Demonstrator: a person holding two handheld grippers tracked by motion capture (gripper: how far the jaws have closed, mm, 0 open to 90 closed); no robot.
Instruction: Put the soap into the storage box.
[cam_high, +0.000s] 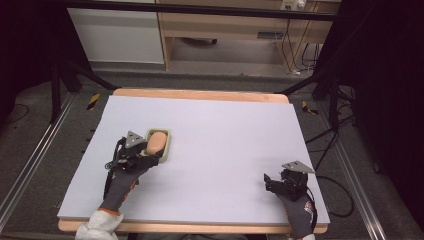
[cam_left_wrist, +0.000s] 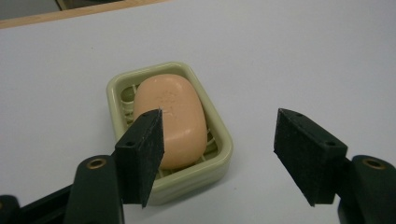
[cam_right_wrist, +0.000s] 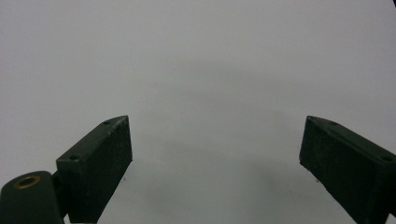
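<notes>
The bench (cam_high: 210, 150) is covered by a pale grey sheet, with a wooden edge showing at the far and near sides. A pale green soap dish (cam_high: 166, 150) sits on the left half of the sheet, well inside its edges. A peach-coloured bar of soap (cam_high: 157, 142) lies in the dish, resting on the ribbed grid of the tray and taking up most of its length.

The left tongs (cam_high: 150, 155) stand at the near end of the dish, held by a gloved hand (cam_high: 122, 182). In the left gripper view the jaws are spread wide: one pad overlaps the near left corner of the soap dish (cam_left_wrist: 224, 149) and the bar of soap (cam_left_wrist: 175, 116), the other hangs over bare sheet to the right of the dish. Neither pad closes on anything, and whether the left pad touches the dish cannot be told.

The right tongs (cam_high: 270, 181) are at the near right part of the bench, well apart from the dish. In the right gripper view the right tongs (cam_right_wrist: 215, 154) are likewise wide apart, with bare grey sheet between the pads.
</notes>
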